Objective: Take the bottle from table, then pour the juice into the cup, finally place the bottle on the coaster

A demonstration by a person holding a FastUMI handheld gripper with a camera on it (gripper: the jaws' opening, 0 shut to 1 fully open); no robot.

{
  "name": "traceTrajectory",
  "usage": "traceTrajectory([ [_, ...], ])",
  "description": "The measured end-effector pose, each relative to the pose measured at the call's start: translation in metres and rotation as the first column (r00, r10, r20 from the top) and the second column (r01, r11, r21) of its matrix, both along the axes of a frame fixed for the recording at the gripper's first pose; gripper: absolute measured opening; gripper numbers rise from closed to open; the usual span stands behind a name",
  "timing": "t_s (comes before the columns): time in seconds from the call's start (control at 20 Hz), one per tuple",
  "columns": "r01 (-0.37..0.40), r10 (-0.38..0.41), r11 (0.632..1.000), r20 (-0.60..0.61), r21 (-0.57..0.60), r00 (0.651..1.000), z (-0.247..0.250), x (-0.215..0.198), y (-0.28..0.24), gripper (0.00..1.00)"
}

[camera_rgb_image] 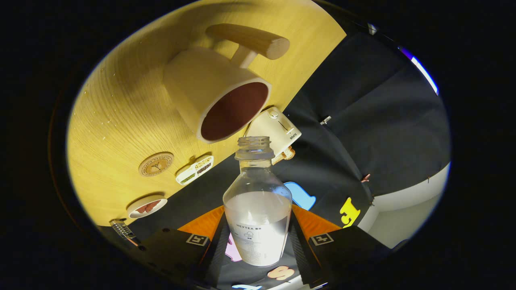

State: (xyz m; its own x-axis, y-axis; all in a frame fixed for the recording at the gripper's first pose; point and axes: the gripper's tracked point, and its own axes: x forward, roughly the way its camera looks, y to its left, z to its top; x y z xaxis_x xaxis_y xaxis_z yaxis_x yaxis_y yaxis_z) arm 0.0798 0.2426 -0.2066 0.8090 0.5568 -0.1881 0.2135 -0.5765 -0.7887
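My gripper (258,237) is shut on a clear, uncapped bottle (258,209) with whitish juice in its lower half. The whole view is rolled, so the wooden table (117,117) slants across it. The bottle's open mouth (253,141) sits close beside the rim of a cream cup (213,96) with a dark red inside and a wooden handle (250,39). No juice shows leaving the mouth. A round wooden coaster (156,164) lies on the table beyond the fingers, between the cup and a small dish.
A cream toaster (276,129) stands at the table's edge just behind the bottle's mouth. A white divided tray (194,169) lies beside the coaster. A small round dish (147,206) with something red and a dark ridged object (123,230) sit near my fingers.
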Motion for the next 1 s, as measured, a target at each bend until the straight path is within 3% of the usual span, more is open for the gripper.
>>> traceTrajectory([
  [0.25,0.159,-0.131,0.972,-0.163,0.173,0.978,-0.01,-0.002,-0.021,0.76],
  [0.4,0.256,-0.184,0.929,-0.27,0.266,0.945,-0.017,-0.01,-0.026,0.76],
  [0.5,0.331,-0.206,0.881,-0.356,0.338,0.911,-0.024,-0.014,-0.031,0.76],
  [0.7,0.492,-0.193,0.728,-0.547,0.477,0.815,-0.031,-0.027,-0.041,0.76],
  [0.85,0.564,-0.117,0.626,-0.65,0.539,0.751,-0.034,-0.032,-0.037,0.77],
  [1.0,0.66,-0.055,0.494,-0.737,0.566,0.673,-0.038,-0.038,-0.042,0.76],
])
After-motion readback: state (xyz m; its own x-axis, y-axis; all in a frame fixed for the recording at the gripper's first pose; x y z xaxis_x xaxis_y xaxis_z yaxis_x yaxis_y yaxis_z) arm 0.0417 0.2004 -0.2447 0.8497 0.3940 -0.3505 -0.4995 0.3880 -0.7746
